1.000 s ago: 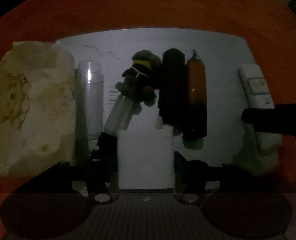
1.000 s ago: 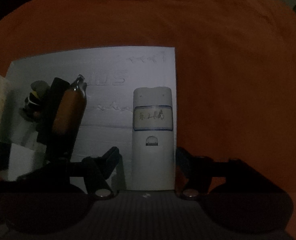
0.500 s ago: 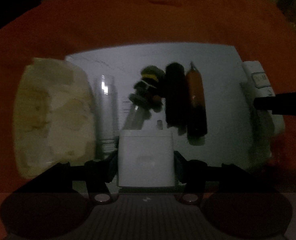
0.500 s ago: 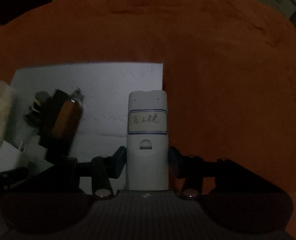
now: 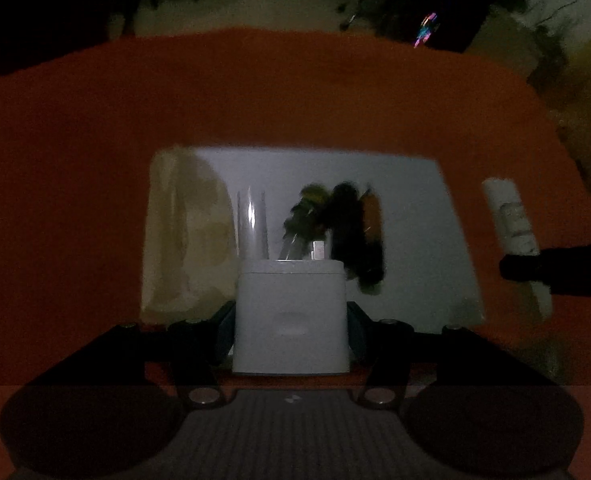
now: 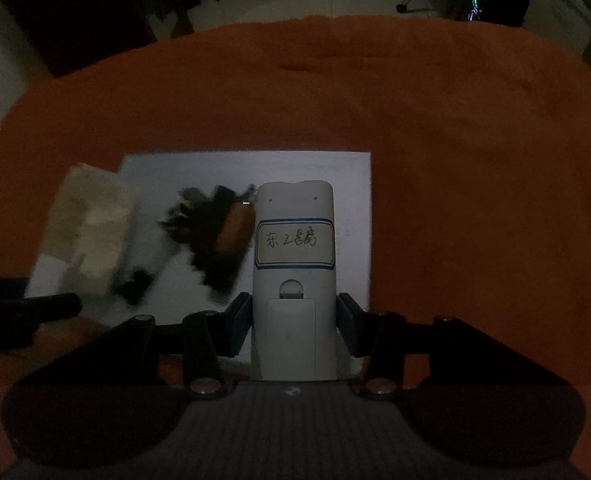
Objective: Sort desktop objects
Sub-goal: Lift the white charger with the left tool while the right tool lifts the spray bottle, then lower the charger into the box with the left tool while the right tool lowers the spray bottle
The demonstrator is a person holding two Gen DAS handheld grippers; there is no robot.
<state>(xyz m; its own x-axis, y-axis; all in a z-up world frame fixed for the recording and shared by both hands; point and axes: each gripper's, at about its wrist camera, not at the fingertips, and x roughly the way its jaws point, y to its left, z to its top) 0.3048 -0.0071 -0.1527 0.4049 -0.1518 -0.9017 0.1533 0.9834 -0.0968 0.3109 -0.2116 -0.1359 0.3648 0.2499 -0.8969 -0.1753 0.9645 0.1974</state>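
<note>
**Both tongs loaded, both loads clear of the sheet**

My left tongs (image 5: pixel 291 320) are clamped on the white cube (image 5: pixel 290 316), pads pressing its two side faces; it looks like a plug adapter, with prongs at its far end. My right tongs (image 6: pixel 293 328) are clamped on the white remote (image 6: pixel 293 280), gripped low on its body near the battery cover. The remote's long axis runs straight away from me, along the line of the fingers, label up.

Both things appear lifted off the table (image 6: pixel 455 160), which is covered in orange cloth. Below and beyond them lies the white sheet (image 5: pixel 415 208). On it rest the pale crumpled wad (image 5: pixel 183 232) at the left, a clear tube (image 5: pixel 251 224) just beside it, and a dark blurred cluster with an amber vial (image 5: pixel 371 220) toward the middle.

The relation that matters: the remote hangs at the sheet's right edge, the cube over its near middle, so the right hand is nearer the bare cloth on the right and the left hand nearer the left. I judge each load should go out on its own side, with no crossing. Where the sorting spots are, I cannot tell.
</note>
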